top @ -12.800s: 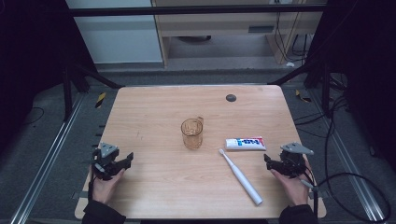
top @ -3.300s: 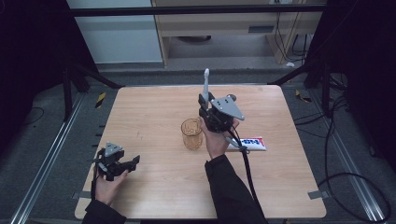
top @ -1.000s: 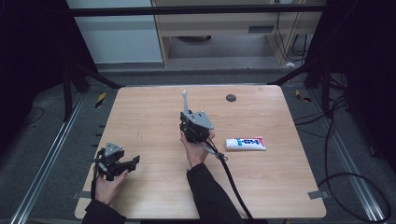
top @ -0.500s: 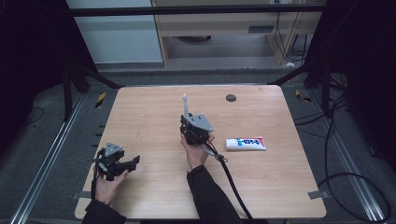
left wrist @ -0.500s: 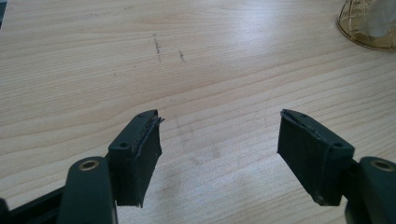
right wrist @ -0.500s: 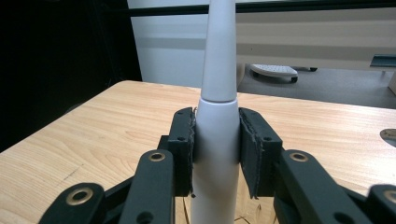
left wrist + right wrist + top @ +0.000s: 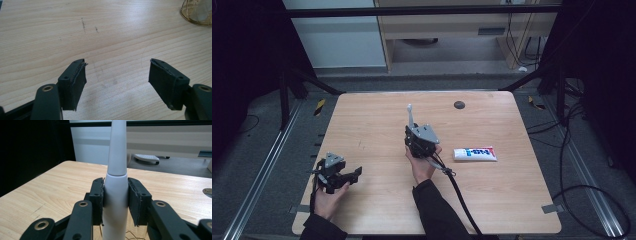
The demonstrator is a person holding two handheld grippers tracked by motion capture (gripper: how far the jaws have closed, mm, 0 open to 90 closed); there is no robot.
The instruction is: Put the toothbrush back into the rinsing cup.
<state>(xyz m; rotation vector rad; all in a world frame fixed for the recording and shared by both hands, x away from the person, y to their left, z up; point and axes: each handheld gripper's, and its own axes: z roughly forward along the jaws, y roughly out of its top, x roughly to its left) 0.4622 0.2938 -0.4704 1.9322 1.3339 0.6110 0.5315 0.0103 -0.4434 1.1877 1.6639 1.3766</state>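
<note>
Two black claw pads [image 7: 97, 195], smooth tapered white toothbrush [image 7: 115, 195], grained wooden table [image 7: 50, 192]

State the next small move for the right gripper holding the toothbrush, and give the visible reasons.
Probably ease the toothbrush straight down and open the jaws. The right gripper clamps it upright, and the wire cup shows just beneath the jaws around the handle, so the brush seems to stand over or in it. The left gripper is open near the table's front edge.
</note>
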